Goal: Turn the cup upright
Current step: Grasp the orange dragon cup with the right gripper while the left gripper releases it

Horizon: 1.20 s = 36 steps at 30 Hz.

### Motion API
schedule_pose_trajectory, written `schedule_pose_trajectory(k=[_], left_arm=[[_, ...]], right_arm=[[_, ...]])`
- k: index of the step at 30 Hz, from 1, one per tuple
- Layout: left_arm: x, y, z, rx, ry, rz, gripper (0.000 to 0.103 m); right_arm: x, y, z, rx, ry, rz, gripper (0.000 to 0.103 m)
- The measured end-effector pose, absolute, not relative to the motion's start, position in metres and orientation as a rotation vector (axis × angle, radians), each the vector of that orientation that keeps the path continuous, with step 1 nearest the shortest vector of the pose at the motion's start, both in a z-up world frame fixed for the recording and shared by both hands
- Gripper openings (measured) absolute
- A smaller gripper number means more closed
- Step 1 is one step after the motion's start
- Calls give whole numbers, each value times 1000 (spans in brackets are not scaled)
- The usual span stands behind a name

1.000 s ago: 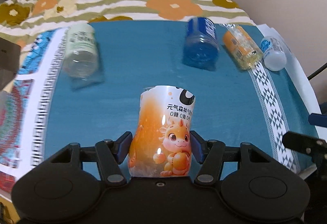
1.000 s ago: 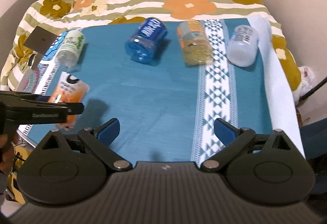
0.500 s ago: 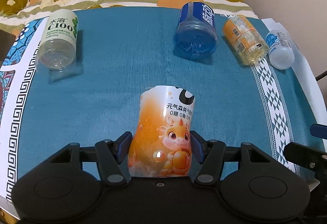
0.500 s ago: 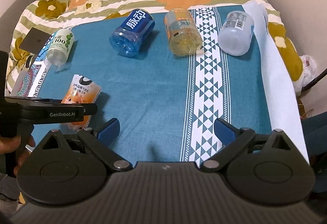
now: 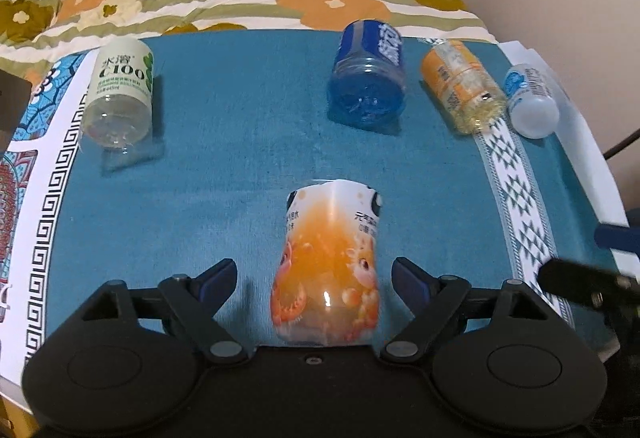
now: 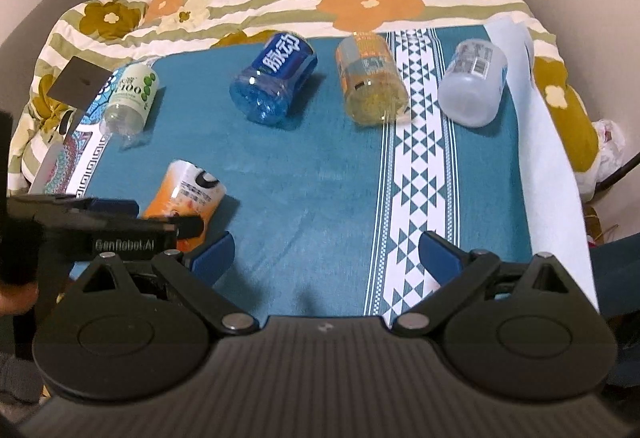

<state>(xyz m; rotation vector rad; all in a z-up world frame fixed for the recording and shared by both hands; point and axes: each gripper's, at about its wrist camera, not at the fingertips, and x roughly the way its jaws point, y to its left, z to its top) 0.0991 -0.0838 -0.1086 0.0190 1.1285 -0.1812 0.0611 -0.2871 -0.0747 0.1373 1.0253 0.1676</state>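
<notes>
Orange dragon-print cup [image 5: 330, 270] is lying on its side on teal cloth [image 5: 248, 142], framed between fingers of left gripper [image 5: 312, 278]. Jaws are spread wide, gap being seen on both sides of cup; nothing is being gripped. In right wrist view same cup [image 6: 186, 198] is being partly hidden by left gripper [image 6: 160, 226]. Right gripper [image 6: 326, 252] is being held over cloth near front edge, jaws wide apart, nothing between them. Along far edge four cups are lying toppled: green-label cup [image 5: 120, 94], blue cup [image 5: 368, 78], yellow cup [image 5: 462, 86], white cup [image 5: 530, 100].
</notes>
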Motion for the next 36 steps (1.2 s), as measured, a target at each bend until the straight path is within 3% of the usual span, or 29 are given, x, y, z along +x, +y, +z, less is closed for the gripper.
schedule_pose_trajectory(k=[3, 5, 8, 23, 33, 36], left_arm=[[91, -78, -93, 15, 1118, -200, 90], [85, -69, -80, 12, 1096, -204, 99], [78, -53, -66, 14, 1080, -202, 103], [73, 48, -66, -13, 1105, -175, 103], [80, 76, -75, -20, 1128, -187, 103], [81, 79, -74, -24, 1128, -192, 103]], right_arm=[[66, -284, -63, 149, 1028, 164, 103], [71, -279, -55, 152, 1036, 161, 103], [85, -264, -48, 135, 1080, 138, 103], [157, -201, -98, 397, 1310, 160, 103], [169, -194, -128, 508, 1388, 107, 71], [168, -193, -130, 517, 1382, 101, 70]])
